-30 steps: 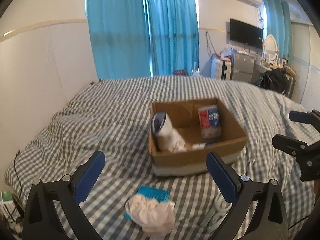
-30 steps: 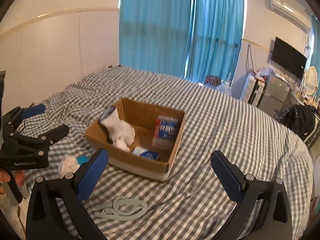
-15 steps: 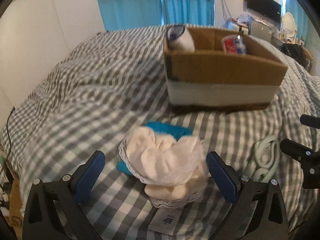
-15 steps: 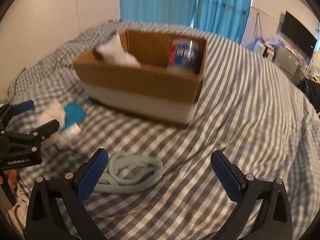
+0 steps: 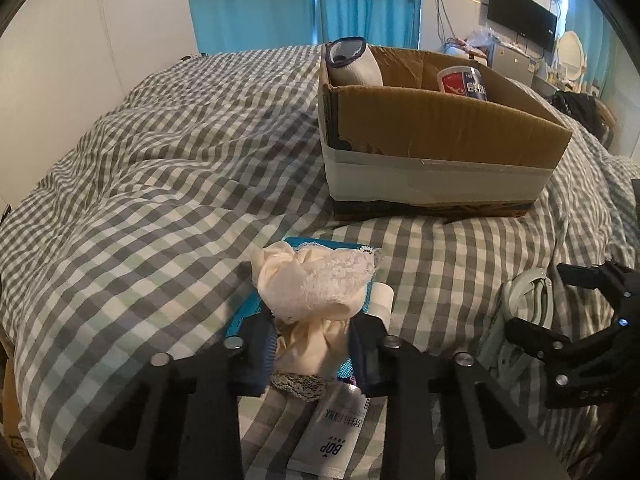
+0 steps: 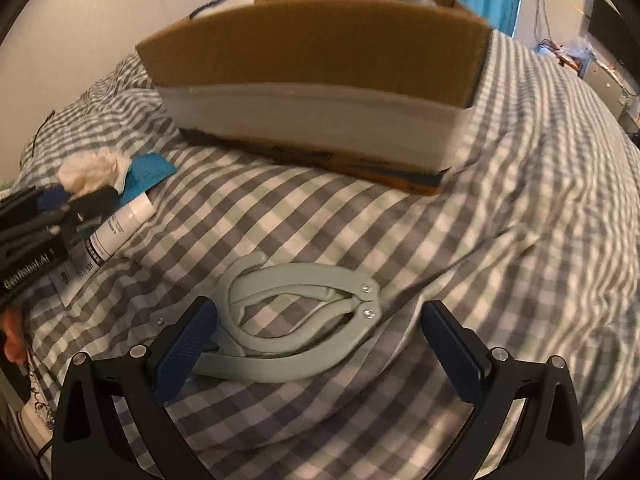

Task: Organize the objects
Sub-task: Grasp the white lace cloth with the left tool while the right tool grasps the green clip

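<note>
Left tool (image 5: 312, 344) is closing, clamped on the cream lace cloth (image 5: 316, 280); right tool (image 6: 320, 340) gapes apart around the pale green folding hanger (image 6: 296, 320), six o'clock of the cardboard box (image 6: 316, 52).

The box (image 5: 440, 136) wall hides the lower parts of the sock (image 5: 354, 62) and cup (image 5: 462, 82) inside it. The cloth (image 5: 316, 292) covers most of the blue pack (image 5: 244, 316) and the tube's (image 5: 336, 436) far end. In the right wrist view the box is blurred, and the hanger's (image 6: 288, 320) near left end lies behind a pad.
</note>
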